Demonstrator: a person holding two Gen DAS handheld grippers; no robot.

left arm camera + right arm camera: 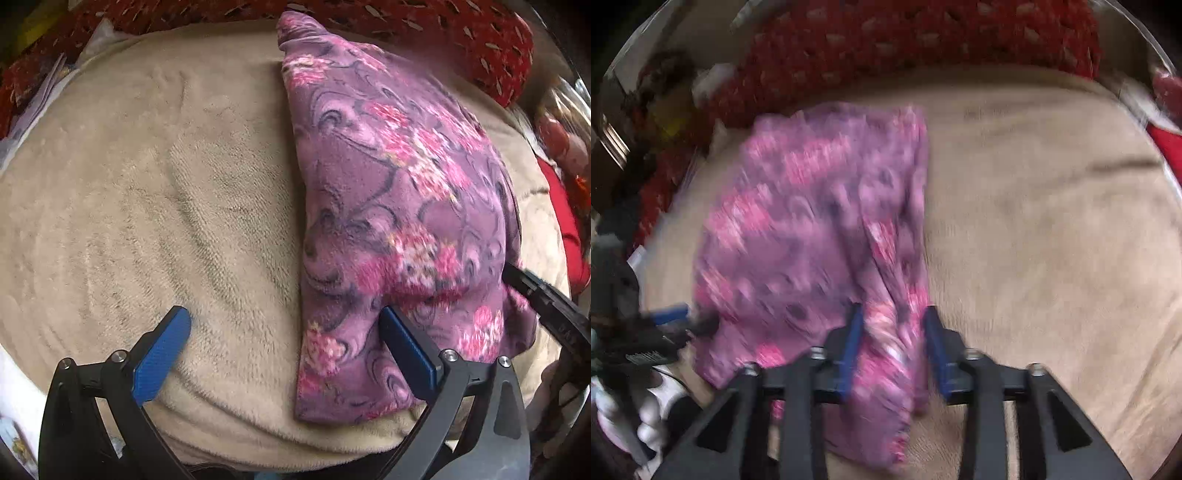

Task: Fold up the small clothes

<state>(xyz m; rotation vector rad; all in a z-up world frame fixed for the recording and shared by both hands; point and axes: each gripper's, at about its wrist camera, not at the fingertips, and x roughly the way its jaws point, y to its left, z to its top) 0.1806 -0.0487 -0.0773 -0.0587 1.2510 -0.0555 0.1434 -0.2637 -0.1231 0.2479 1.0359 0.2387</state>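
One purple floral garment (399, 206) lies folded on the beige blanket (166, 206). The left gripper (286, 350) has its jaws spread wide, one fingertip over the cloth (contact unclear); the right gripper (892, 343) pinches a bunched fold of it.

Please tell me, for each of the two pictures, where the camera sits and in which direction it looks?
Left wrist view: sits on the left gripper, looking forward and down over the beige blanket; its blue fingers stand wide apart, empty.
Right wrist view: sits on the right gripper, looking forward; fingers stand on either side of the garment's bunched edge.
Both show the purple floral garment, the blanket, the red cover and the other gripper.
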